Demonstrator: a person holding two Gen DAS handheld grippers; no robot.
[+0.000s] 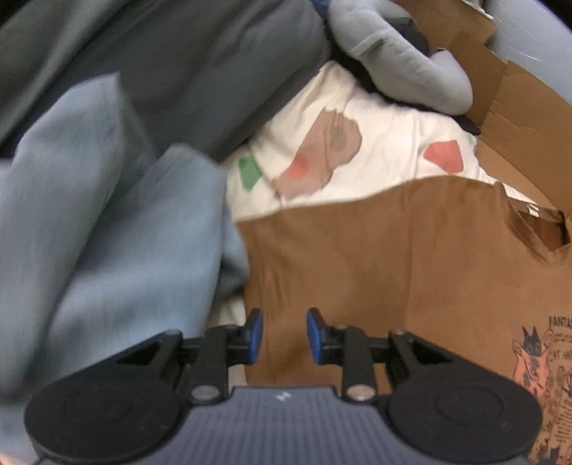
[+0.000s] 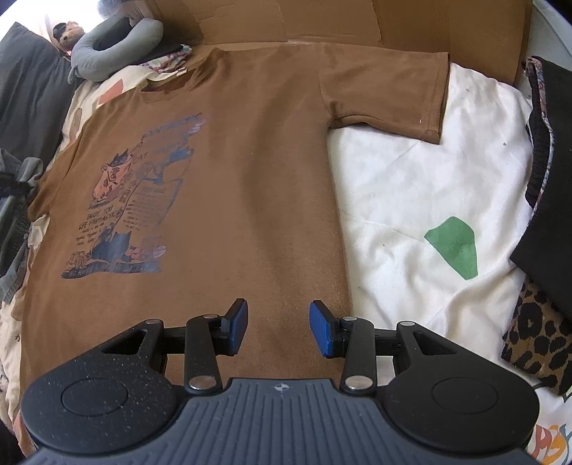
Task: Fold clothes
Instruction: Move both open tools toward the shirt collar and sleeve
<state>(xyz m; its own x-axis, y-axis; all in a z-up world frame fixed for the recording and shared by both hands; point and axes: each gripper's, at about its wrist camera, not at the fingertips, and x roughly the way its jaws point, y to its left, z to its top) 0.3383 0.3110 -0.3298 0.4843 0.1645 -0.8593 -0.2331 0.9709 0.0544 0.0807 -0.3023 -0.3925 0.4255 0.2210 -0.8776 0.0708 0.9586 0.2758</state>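
A brown T-shirt [image 2: 250, 179] lies flat, front up, on a white bed cover [image 2: 411, 214], with a blue and pink cat print [image 2: 132, 200] on its chest. One short sleeve [image 2: 400, 93] is spread to the right. My right gripper [image 2: 279, 329] hovers open over the shirt's lower part, near its right side edge, with nothing between the pads. In the blurred left wrist view the same shirt [image 1: 393, 250] fills the right half. My left gripper [image 1: 284, 334] stands open just above its left edge, with no cloth pinched between the blue pads.
A light blue garment [image 1: 89, 214] is bunched left of the shirt, with dark grey cloth [image 1: 214, 71] behind it. A grey neck pillow [image 1: 404, 57] and brown cardboard [image 2: 321, 18] lie beyond the collar. Black cloth [image 2: 550, 179] and a leopard-print piece [image 2: 536, 332] sit at the right.
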